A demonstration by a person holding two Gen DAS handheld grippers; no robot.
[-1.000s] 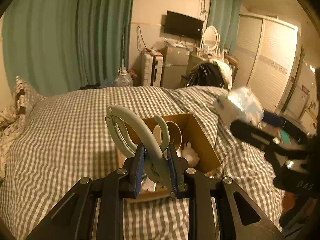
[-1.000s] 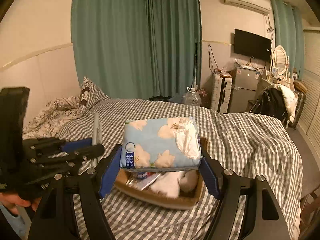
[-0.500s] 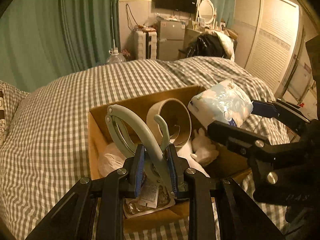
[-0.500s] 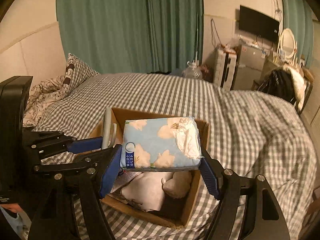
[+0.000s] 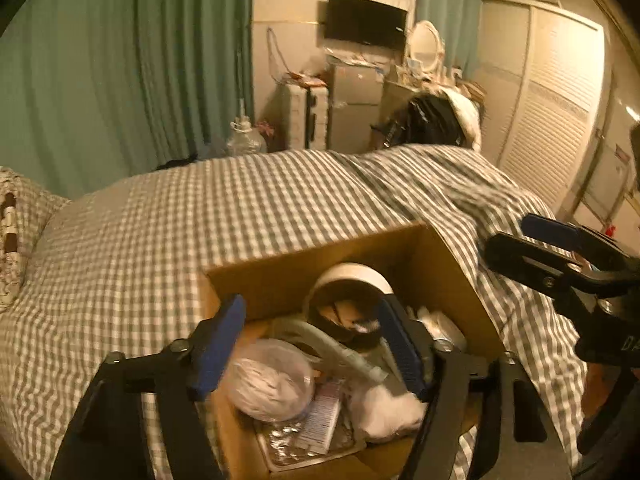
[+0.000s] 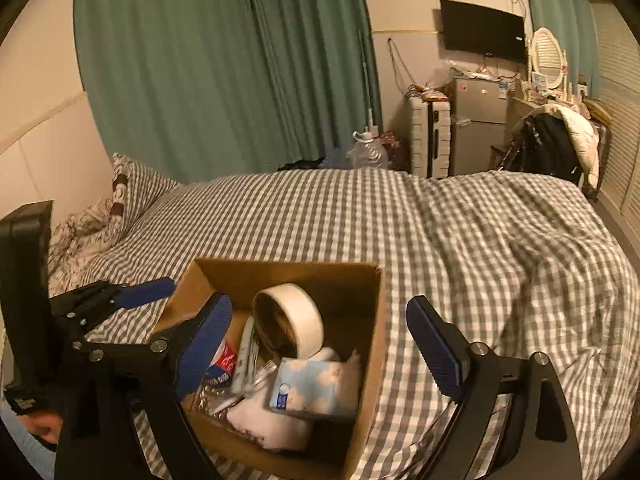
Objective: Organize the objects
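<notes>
Left hand-held gripper [image 5: 312,344]: I hold it spread wide and empty, low centre of the left wrist view, hanging over the near half of the box.
Right hand-held gripper [image 6: 320,344]: also wide apart with nothing between the pads, low centre of its own view, just above the box.
Cardboard box [image 6: 380,320]: sits on the checked bed [image 6: 320,224], lower middle of both frames, top open, already crowded.
Tissue pack [image 6: 316,384]: lies flat inside, toward the near right corner in the right wrist view; soft, light, slippery film, so I judge a squeeze across its short sides is the safest hold. Its long axis runs roughly left to right in the frame.
Grey-green clip tool [image 5: 340,348]: lies in the box beside the tape; stiff plastic, light, best pinched across its straight arm. Long axis slants from upper left to lower right in the left wrist view.
Tape roll [image 6: 292,320]: stands on edge, hollow facing lower left; rigid, easy to grip through the rim.
Bagged white bundle [image 5: 272,380]: soft and crinkly, low left in the box.
</notes>
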